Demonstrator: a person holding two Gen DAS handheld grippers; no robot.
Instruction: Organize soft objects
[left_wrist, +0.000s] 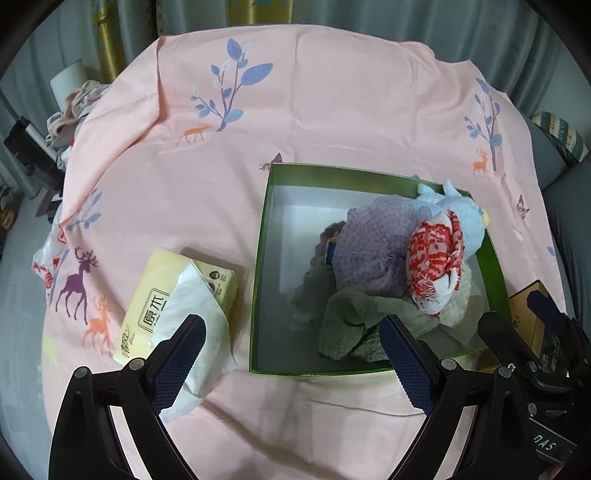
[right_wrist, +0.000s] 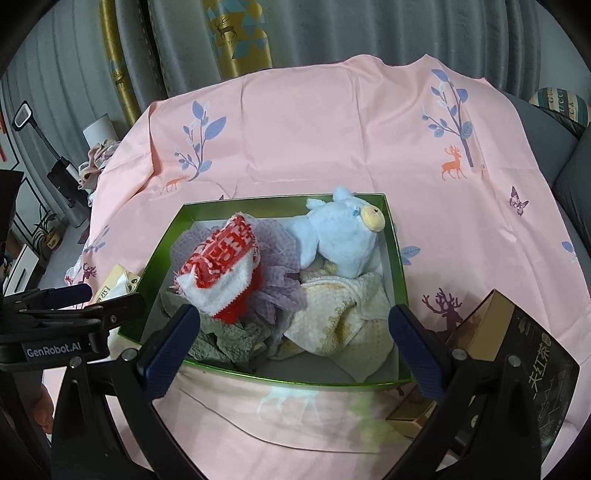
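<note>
Tissue pack (left_wrist: 177, 306) lies just beyond the spread left claw (left_wrist: 291, 365), possibly touching.

The left gripper (left_wrist: 291, 354) is held low with its two blue-padded fingers (left_wrist: 181, 358) spread wide apart, and nothing is clasped between them. In the right wrist view it is seen from the side at the left edge, its black frame lying roughly level. The right gripper (right_wrist: 295, 350) is likewise held with its jaws wide apart, its padded fingers (right_wrist: 415, 354) pointing forward and slightly downward with nothing between them. In the left wrist view it is seen at the lower right edge, just beside the left gripper's right finger. A little of a hand (right_wrist: 46, 406) is glimpsed behind the left gripper
</note>
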